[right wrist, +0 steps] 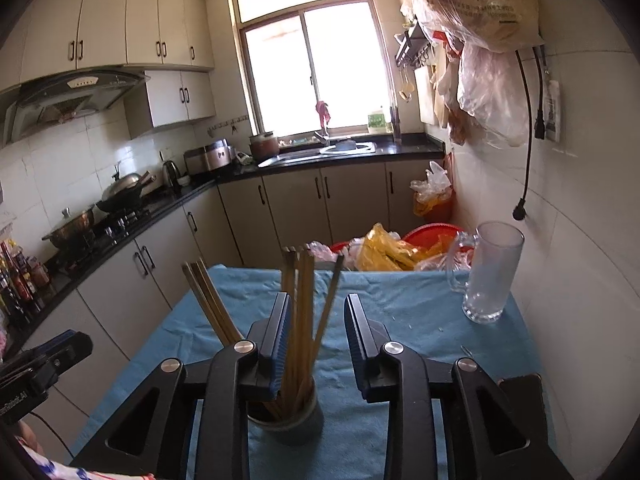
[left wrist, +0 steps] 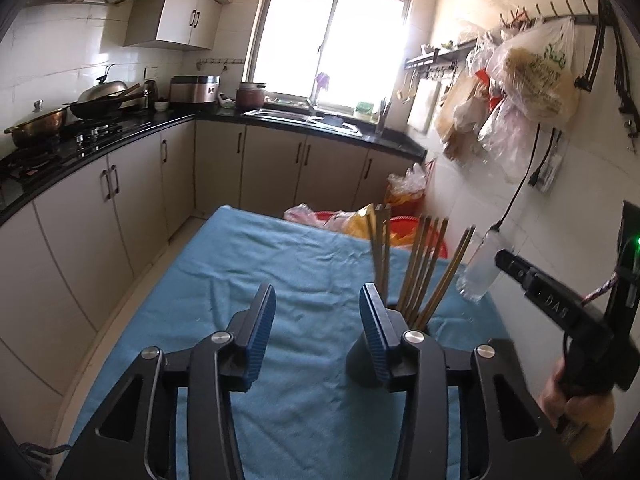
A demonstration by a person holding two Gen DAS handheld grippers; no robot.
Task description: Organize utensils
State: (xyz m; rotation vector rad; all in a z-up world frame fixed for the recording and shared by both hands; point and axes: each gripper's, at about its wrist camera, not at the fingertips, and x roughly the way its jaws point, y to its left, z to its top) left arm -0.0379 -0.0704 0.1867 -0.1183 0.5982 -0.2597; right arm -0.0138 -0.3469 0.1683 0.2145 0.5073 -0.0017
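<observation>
While both tongs stand apart and empty, left tongs (left wrist: pixel 316 332) and right tongs (right wrist: pixel 316 344), the chopsticks (right wrist: pixel 298 320) sit upright in the dark holder (right wrist: pixel 286 420) on the near surface (right wrist: pixel 400 308); judged deposited, since they fan loosely. Glass mug (right wrist: pixel 486 276) far right. Holder base hidden behind tong arms; chopstick count unclear.
</observation>
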